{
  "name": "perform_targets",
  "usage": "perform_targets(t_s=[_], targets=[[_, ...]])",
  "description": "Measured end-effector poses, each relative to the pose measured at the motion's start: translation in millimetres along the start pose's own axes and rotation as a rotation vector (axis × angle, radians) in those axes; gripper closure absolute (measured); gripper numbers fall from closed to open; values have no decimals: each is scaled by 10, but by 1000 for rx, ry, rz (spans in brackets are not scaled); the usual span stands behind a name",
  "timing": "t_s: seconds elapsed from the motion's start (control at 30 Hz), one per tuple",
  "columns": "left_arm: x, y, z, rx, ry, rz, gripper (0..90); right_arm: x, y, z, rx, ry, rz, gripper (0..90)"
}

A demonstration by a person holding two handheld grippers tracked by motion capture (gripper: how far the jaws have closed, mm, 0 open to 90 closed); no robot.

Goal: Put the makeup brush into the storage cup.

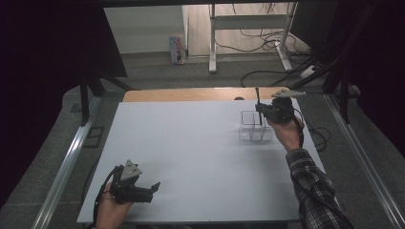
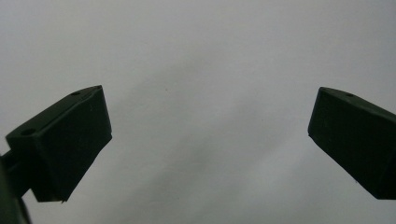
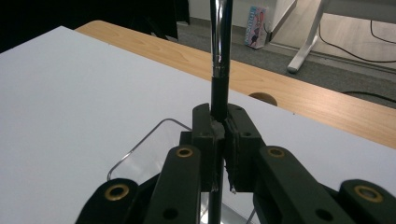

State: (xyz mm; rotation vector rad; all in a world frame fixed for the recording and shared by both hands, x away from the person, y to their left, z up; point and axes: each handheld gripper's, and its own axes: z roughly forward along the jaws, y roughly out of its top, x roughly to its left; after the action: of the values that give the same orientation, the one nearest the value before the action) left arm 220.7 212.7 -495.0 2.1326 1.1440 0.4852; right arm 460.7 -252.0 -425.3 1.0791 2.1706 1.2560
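The right gripper point(image 1: 260, 110) grasps one upright brush point(image 3: 219, 56) above one clear box point(image 1: 254, 128). The left gripper point(image 1: 154, 187) is released, empty, over one white table point(image 1: 191, 143).

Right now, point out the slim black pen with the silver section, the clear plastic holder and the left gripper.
slim black pen point(image 3: 219, 88): right gripper view, black barrel.
clear plastic holder point(image 1: 248, 135): high view, front wall.
left gripper point(image 1: 155, 187): high view, between jaws.
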Motion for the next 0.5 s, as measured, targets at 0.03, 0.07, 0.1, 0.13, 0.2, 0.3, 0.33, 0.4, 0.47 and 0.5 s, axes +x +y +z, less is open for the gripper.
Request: perform_targets(t_s=[0.03, 0.07, 0.1, 0.13, 0.2, 0.3, 0.33, 0.4, 0.47, 0.5], targets=[[0, 0, 0, 0, 0, 0, 1, 0, 0, 0, 0, 0, 0, 826], [-1, 0, 0, 0, 0, 0, 2, -4, -25, 4, 3, 1, 3, 826], [-1, 0, 0, 0, 0, 0, 2, -4, -25, 4, 3, 1, 3, 826], [-1, 0, -2, -1, 0, -1, 2, -8, -46, 3, 1, 2, 6, 826], [1, -1, -3, -2, 1, -2, 2, -9, -54, 4, 2, 3, 8, 826], [0, 0, -2, -1, 1, 0, 2, -9, -100, 13, 5, 2, 11, 825], [-1, 0, -2, -1, 2, 0, 2, -7, -108, 17, 5, 2, 12, 825], [0, 0, -2, -1, 1, 0, 2, -8, -118, 18, 9, 4, 11, 825], [0, 0, -1, 0, 1, 0, 2, -6, -149, 30, 17, 7, 11, 825], [0, 0, -1, 0, 1, 0, 2, -6, -149, 30, 17, 7, 11, 825]])
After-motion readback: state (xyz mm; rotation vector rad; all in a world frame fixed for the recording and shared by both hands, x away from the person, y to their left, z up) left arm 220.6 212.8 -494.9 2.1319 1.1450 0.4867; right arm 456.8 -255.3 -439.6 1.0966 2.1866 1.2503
